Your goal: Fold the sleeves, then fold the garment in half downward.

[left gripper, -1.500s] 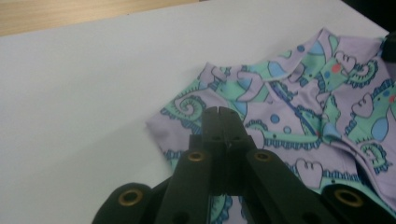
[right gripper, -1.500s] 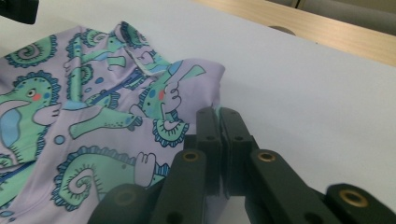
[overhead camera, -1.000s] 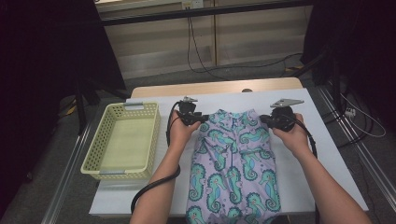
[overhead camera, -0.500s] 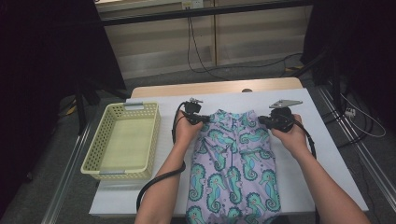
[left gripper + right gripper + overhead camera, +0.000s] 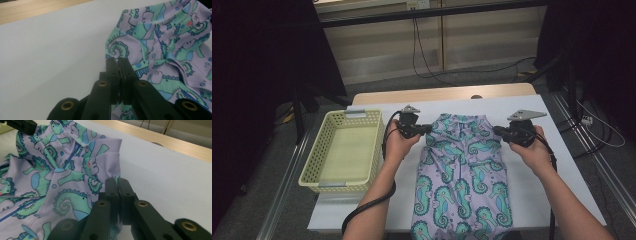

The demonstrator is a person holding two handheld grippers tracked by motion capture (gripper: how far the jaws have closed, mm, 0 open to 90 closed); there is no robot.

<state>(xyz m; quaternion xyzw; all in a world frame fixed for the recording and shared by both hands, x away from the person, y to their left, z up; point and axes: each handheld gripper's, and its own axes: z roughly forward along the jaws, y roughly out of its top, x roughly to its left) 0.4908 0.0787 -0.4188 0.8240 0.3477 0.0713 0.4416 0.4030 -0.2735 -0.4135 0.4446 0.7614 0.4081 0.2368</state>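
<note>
Left gripper (image 5: 428, 129) shifted right, both pinching seahorse garment (image 5: 462, 180), right gripper (image 5: 497, 130), yellow basket (image 5: 314, 172) left.

A white table (image 5: 557, 185) stood on a grey floor (image 5: 267, 200) in a dim room, with a strip of light wooden tabletop (image 5: 437, 94) showing along its far edge. Behind it ran a pale panelled wall (image 5: 382, 50) crossed by a dark horizontal bar (image 5: 432, 12) — black cables (image 5: 422, 55) hung down it and trailed over the floor. Both sides of the room lay in deep shadow — metal rails (image 5: 279, 200) flanked the table.
</note>
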